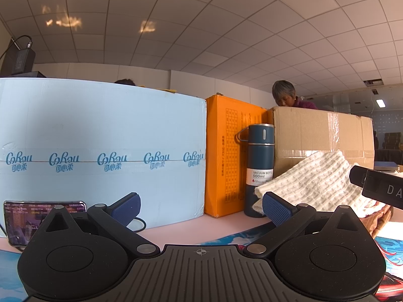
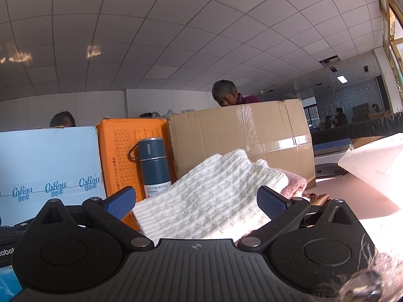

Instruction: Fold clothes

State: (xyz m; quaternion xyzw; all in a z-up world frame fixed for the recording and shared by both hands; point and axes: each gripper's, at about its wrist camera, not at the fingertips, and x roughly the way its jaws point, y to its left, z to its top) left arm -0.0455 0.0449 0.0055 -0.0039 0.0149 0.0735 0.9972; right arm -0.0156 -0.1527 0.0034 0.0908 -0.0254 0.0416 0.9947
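Note:
A folded white knit garment (image 2: 209, 196) tops a stack of clothes, with a pink knit piece (image 2: 294, 185) under it on the right. My right gripper (image 2: 199, 202) is open, its blue pads on either side of the white knit, not pressing it. In the left wrist view the same white knit (image 1: 314, 183) lies at the right, beyond my open left gripper (image 1: 201, 209), whose fingers hold nothing. The black body of the right gripper (image 1: 377, 183) shows at the right edge of the left wrist view.
A light blue box (image 1: 100, 151), an orange box (image 1: 226, 156) and a brown cardboard box (image 1: 322, 133) stand in a row behind. A dark blue vacuum bottle (image 1: 259, 168) stands before the orange box. A phone (image 1: 25, 216) leans at left. A person (image 2: 226, 95) is behind the boxes.

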